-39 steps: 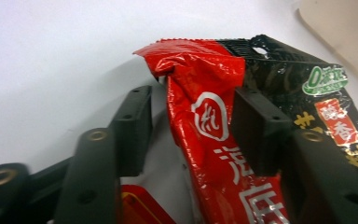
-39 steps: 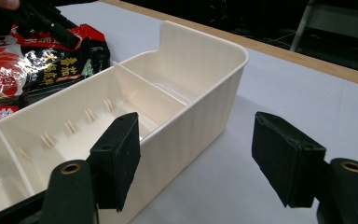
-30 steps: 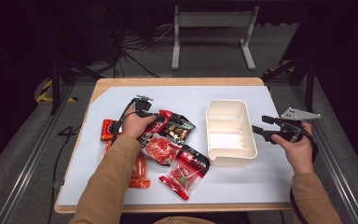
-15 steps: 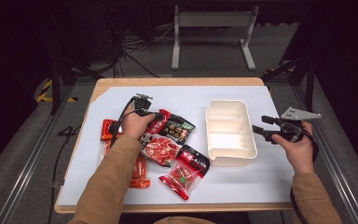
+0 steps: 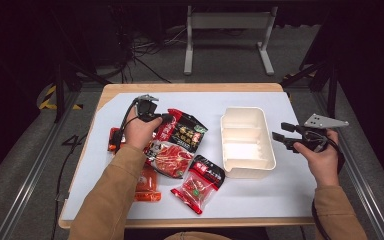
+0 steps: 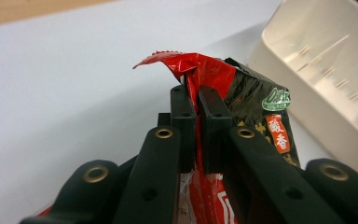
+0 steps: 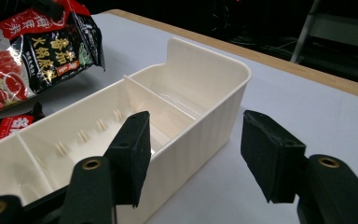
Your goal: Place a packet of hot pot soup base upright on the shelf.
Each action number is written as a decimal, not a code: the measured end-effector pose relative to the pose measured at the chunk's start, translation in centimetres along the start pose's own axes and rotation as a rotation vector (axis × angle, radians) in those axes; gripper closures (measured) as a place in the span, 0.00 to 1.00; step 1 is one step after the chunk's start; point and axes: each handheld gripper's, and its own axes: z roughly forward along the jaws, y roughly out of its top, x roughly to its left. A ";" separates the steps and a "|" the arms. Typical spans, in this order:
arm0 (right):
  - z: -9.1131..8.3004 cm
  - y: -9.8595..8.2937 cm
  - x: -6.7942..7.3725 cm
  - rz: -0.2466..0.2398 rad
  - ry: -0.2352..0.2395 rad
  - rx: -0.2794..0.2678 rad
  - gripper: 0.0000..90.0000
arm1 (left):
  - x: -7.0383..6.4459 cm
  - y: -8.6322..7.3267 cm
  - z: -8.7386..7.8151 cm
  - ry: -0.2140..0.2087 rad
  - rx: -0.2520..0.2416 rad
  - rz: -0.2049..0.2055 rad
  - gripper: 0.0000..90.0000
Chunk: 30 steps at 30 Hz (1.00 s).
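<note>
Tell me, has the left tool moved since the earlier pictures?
No. In the high view the left tool sits at the same spot left of the bin, still shut on the red-and-black packet.

Surroundings: work surface and floor area.

A wooden table [image 5: 190, 87] carries a white sheet [image 5: 260, 100] that covers most of its top, leaving bare wood at the far edge and the near edge. Behind the table, a grey metal stand [image 5: 228, 20] rests on the dark floor [image 5: 300, 55]. Black cables [image 5: 150, 50] lie on the floor left of the stand. Yellow-and-black tape [image 5: 47, 97] marks the floor at far left. A metal rail [image 5: 25, 185] runs along each side of the table.
</note>
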 end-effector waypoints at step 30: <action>-0.8 3.3 3.7 -0.012 0.144 -0.021 0.67 | -6.6 -1.6 -9.4 -0.036 -0.392 0.194 0.98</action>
